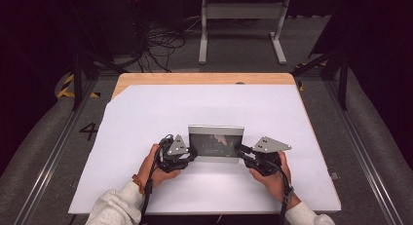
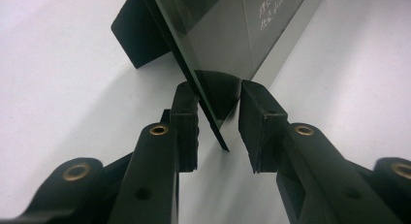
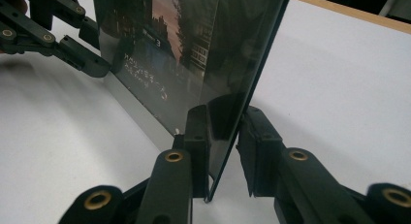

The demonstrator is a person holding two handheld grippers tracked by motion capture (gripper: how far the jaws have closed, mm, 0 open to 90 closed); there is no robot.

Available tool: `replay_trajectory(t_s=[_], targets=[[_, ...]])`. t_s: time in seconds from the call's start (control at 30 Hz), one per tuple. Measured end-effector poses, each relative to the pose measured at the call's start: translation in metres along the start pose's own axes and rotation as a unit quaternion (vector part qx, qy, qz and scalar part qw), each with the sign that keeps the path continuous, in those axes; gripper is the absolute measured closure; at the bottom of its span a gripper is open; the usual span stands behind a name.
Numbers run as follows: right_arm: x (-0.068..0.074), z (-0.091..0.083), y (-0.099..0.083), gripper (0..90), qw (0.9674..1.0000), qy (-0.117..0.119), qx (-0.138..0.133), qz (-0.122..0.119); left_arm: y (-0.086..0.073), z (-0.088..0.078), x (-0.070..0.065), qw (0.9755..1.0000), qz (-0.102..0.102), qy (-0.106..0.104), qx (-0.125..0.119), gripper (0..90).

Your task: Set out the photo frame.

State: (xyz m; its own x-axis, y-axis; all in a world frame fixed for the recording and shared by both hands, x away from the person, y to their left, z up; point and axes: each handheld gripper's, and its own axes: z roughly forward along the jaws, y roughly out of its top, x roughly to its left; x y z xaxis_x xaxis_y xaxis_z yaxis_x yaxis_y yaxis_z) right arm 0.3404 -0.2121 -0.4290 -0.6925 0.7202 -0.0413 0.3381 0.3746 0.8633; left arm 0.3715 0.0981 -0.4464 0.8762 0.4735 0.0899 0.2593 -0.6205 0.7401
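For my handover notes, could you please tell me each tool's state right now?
Left tool: shut on the glossy dark-screened picture frame.
Right tool: shut on it.

light: bright on table point(image 1: 146, 118), dark surround | shadows: soft | focus: near foreground blurred

Wooden table point(image 1: 204, 78), pale top, w/ large white sheet point(image 1: 146, 118) covering nearly all of it; bare wood strip visible along far edge and right side. Framed glass panel point(image 1: 215, 142) stands on sheet near its centre, slightly toward near edge, lower edge touching sheet.
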Motion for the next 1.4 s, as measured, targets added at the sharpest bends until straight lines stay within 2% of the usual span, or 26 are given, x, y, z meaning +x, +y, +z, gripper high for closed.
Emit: replay_trajectory(t_s=[0.27, 0.63, 0.97, 1.4], targets=[[0.0, -0.004, 0.001, 75.6, 0.9999, -0.008, -0.001, -0.008, 0.001, -0.004, -0.002, 0.9999, 0.01, 0.01, 0.001, 68.9], [0.002, -0.011, 0.0, 74.4, 0.9996, -0.015, -0.001, -0.022, 0.0, -0.01, -0.004, 0.9998, 0.013, 0.013, -0.002, 67.1], [0.005, -0.017, -0.002, 72.8, 0.9987, -0.022, 0.004, -0.045, -0.004, -0.02, -0.006, 0.9997, 0.011, 0.015, -0.015, 65.9], [0.007, -0.024, -0.006, 68.1, 0.9983, -0.023, 0.01, -0.053, -0.011, -0.032, -0.009, 0.9995, 0.016, 0.017, -0.022, 64.0]])
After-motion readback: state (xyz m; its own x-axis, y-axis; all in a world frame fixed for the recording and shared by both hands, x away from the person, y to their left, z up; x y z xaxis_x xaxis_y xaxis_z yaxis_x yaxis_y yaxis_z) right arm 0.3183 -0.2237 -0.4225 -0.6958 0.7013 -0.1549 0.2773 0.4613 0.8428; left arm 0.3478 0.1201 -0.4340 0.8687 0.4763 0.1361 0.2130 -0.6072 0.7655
